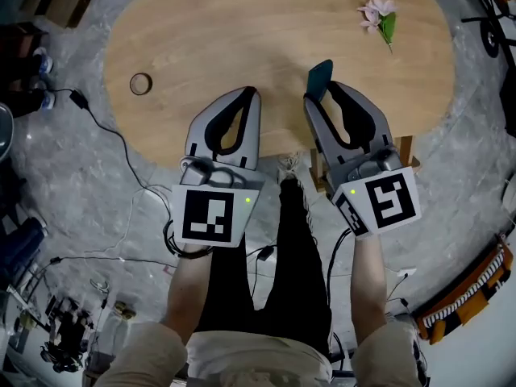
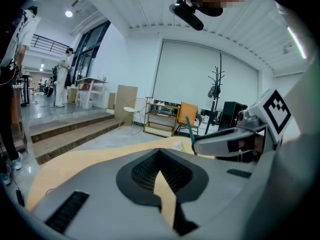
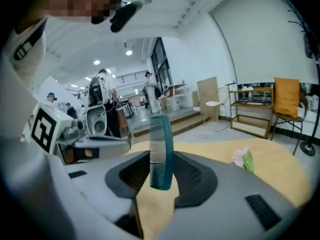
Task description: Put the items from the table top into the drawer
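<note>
The right tool (image 1: 322, 93) is clamped on a teal comb (image 1: 319, 74). In the right gripper view the comb stands upright between the two dark pads, with its teeth facing 9 o'clock and its upper half sticking out well above the tips. The left tool (image 1: 251, 95) has its jaws brought together at the tips and nothing between them; only a narrow sliver of wood shows through the gap behind the tips.

Seen from the head view, both tools hang side by side over the 6 o'clock edge of the oval wooden worktop (image 1: 266, 31), the left one toward 7 o'clock and the right one toward 5 o'clock, both pointing toward 12. The comb is clear of the wood, lifted in the right tool.

A pink flower with a green leaf (image 1: 379, 16) lies on the worktop at about 1 o'clock, well apart from both tools. A small brown ring (image 1: 141, 83) lies near the 9 o'clock edge. A black cable (image 1: 113, 131) trails across the grey floor at 8 o'clock.
</note>
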`<state>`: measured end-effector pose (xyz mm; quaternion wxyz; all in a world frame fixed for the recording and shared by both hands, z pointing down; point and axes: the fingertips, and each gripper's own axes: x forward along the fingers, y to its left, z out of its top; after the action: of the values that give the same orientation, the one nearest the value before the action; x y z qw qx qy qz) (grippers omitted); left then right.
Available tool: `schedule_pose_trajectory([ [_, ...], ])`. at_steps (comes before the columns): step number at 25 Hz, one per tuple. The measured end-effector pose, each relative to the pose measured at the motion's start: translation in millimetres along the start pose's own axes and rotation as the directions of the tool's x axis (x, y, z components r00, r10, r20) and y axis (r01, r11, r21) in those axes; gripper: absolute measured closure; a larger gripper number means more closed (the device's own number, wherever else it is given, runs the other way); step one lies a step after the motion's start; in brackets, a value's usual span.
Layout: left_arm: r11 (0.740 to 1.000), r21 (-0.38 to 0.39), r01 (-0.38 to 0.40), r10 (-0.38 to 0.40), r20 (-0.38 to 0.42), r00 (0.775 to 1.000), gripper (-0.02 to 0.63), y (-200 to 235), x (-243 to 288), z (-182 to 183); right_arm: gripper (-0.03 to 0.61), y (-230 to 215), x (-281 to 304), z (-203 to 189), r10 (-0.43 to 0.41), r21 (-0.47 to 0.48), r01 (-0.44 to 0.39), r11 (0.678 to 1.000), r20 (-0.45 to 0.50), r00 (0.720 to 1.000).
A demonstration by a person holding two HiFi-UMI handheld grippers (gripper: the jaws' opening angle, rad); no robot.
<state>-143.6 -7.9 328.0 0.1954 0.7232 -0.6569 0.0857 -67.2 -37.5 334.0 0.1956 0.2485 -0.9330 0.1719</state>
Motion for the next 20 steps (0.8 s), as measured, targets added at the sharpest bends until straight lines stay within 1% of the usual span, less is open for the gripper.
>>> schedule_pose_trajectory([
  [2, 1.000, 0.008, 0.017, -0.017, 0.000, 1.000, 0.607, -13, 6, 3, 0.428, -9, -14, 11, -0.024, 0.038, 0.022, 0.999, 0.055, 0.998],
  [5, 0.999, 0.011, 0.038, -0.038, -0.002, 0.999, 0.607, -28, 14, 3, 0.429, -18, -27, 20, -0.032, 0.042, 0.028, 0.999, 0.094, 0.995],
  [7, 0.999, 0.012, 0.052, -0.052, -0.007, 0.999, 0.607, -37, 16, 2, 0.429, -22, -32, 20, -0.033, 0.017, 0.032, 0.999, 0.093, 0.995],
  [10, 0.997, 0.016, 0.071, -0.070, -0.018, 0.997, 0.607, -50, 17, -3, 0.429, -31, -43, 10, -0.039, -0.039, 0.042, 0.998, 0.061, 0.997],
  [13, 0.997, 0.018, 0.078, -0.077, -0.038, 0.996, 0.607, -59, 17, -8, 0.428, -40, -59, -13, -0.034, -0.115, 0.033, 0.993, -0.012, 0.999],
  [15, 0.996, 0.023, 0.082, -0.080, -0.053, 0.995, 0.607, -63, 18, -12, 0.430, -40, -67, -32, -0.001, -0.182, -0.011, 0.983, -0.064, 0.998],
  [16, 0.996, 0.026, 0.082, -0.081, -0.058, 0.995, 0.607, -63, 18, -13, 0.430, -38, -71, -45, 0.029, -0.218, -0.051, 0.975, -0.102, 0.994],
  [17, 0.996, 0.028, 0.082, -0.080, -0.059, 0.995, 0.607, -64, 19, -14, 0.428, -34, -76, -63, 0.062, -0.251, -0.102, 0.963, -0.160, 0.985],
  [18, 0.996, 0.030, 0.082, -0.080, -0.058, 0.995, 0.607, -66, 20, -15, 0.428, -30, -82, -85, 0.091, -0.276, -0.156, 0.948, -0.236, 0.968],
  [20, 0.996, 0.036, 0.087, -0.085, -0.061, 0.994, 0.607, -70, 21, -17, 0.428, -22, -96, -134, 0.119, -0.293, -0.243, 0.925, -0.383, 0.916],
])
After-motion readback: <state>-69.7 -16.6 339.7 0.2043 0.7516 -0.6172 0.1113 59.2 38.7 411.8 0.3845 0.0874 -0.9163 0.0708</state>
